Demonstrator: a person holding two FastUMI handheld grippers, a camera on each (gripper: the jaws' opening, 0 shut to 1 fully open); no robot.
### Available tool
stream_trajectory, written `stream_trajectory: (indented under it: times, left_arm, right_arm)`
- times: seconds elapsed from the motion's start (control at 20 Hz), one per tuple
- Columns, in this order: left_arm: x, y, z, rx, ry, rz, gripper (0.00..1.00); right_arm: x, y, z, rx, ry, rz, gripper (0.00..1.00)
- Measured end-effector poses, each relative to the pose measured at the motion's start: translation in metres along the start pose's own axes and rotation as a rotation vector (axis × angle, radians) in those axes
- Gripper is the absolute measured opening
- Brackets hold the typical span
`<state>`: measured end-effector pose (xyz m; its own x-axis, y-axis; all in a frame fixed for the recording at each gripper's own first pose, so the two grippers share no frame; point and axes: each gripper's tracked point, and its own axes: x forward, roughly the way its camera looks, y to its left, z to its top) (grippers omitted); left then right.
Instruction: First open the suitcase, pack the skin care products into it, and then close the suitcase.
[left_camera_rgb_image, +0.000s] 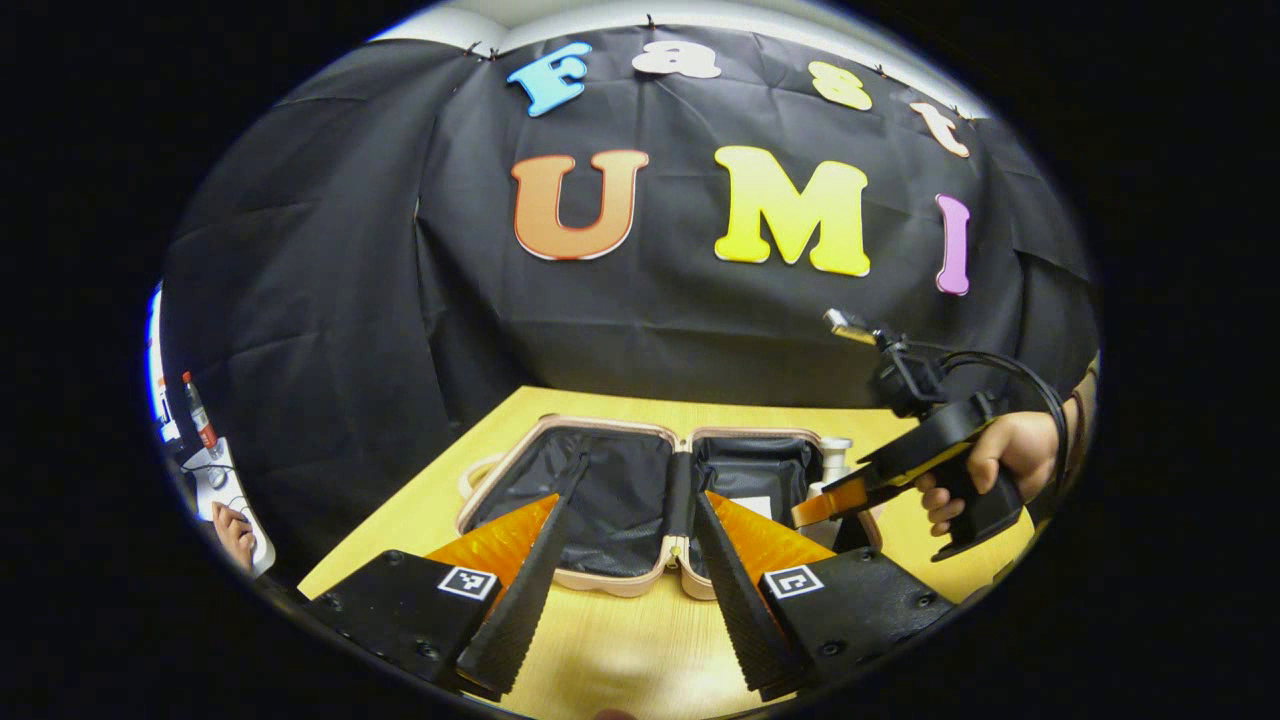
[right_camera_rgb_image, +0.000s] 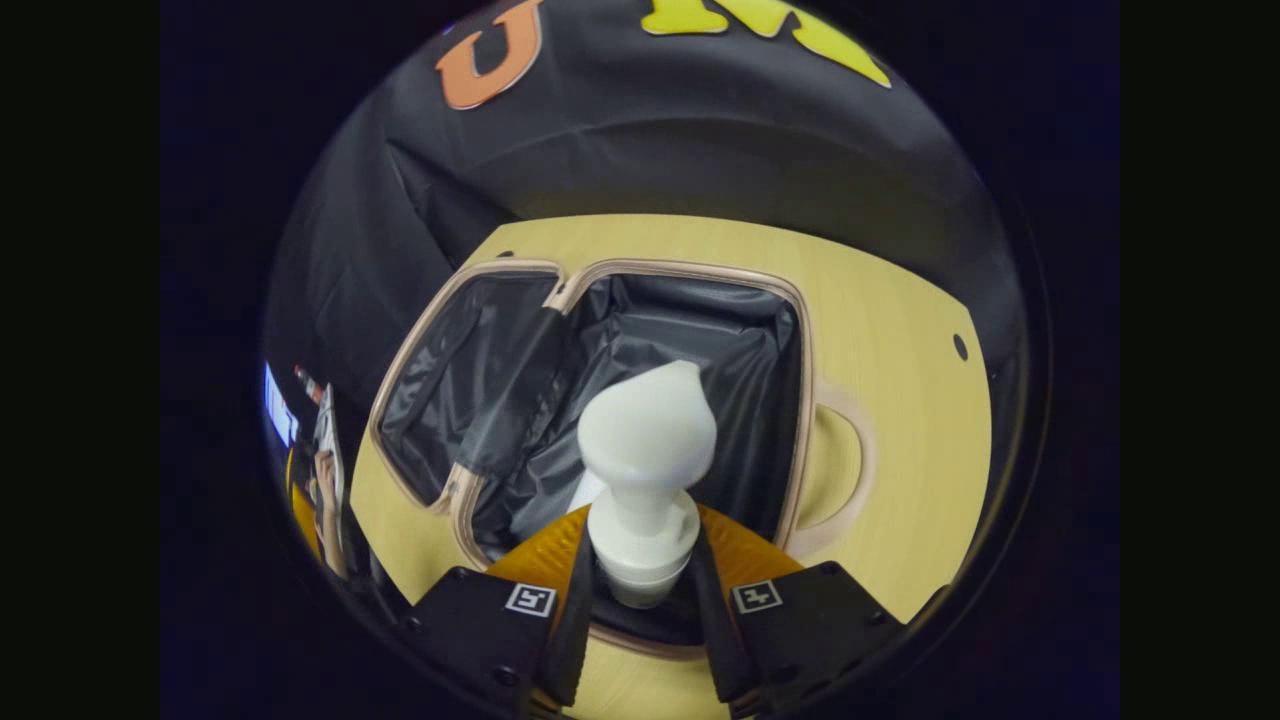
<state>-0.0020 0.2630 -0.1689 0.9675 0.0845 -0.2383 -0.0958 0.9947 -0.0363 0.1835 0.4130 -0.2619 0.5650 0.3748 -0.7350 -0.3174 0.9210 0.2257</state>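
Observation:
A small pink-rimmed suitcase (left_camera_rgb_image: 610, 500) lies open on the wooden table, both black-lined halves facing up. My left gripper (left_camera_rgb_image: 628, 600) stands open just in front of it, nothing between its fingers. My right gripper (right_camera_rgb_image: 640, 600) is shut on the neck of a white pump bottle (right_camera_rgb_image: 647, 450), held upright over the right half of the suitcase (right_camera_rgb_image: 700, 340). In the left gripper view, a hand holds the right gripper (left_camera_rgb_image: 850, 495) at the suitcase's right side, with the bottle (left_camera_rgb_image: 833, 460) behind it. Something pale (left_camera_rgb_image: 757, 505) lies inside that half, partly hidden.
The suitcase handle (right_camera_rgb_image: 845, 460) rests flat on the table (right_camera_rgb_image: 900, 320) to the right. The table (left_camera_rgb_image: 620, 650) ends at the black cloth wall behind. At the far left edge, a person's hand (left_camera_rgb_image: 235, 530) and a red-capped bottle (left_camera_rgb_image: 197, 410) show beyond the booth.

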Motion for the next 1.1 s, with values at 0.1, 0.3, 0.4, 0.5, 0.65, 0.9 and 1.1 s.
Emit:
stream_trajectory:
  times: [0.1,0.3,0.4,0.5,0.65,0.9,1.1]
  left_arm:
    - [-0.011,0.010,0.002,-0.003,0.002,0.014,0.82]
    - [-0.029,0.027,0.005,-0.022,-0.019,0.030,0.82]
    - [-0.036,0.044,0.001,-0.035,-0.012,0.054,0.82]
    - [-0.043,0.060,-0.004,-0.045,0.001,0.078,0.82]
    - [-0.050,0.082,-0.002,-0.069,0.007,0.113,0.82]
    - [-0.044,0.117,0.012,-0.114,-0.003,0.136,0.82]
    - [-0.013,0.158,0.010,-0.173,-0.015,0.151,0.82]
  right_arm:
    - [0.017,-0.003,0.008,0.065,0.015,-0.019,0.47]
    - [0.044,-0.012,0.014,0.211,0.065,-0.065,0.47]
    - [0.054,-0.019,0.009,0.260,0.092,-0.084,0.47]
    - [0.064,-0.026,0.000,0.303,0.124,-0.118,0.47]
    - [0.066,-0.029,-0.009,0.329,0.143,-0.146,0.47]
    - [0.063,-0.025,-0.017,0.276,0.149,-0.139,0.50]
    - [0.044,-0.014,-0.015,0.287,0.125,-0.098,0.58]
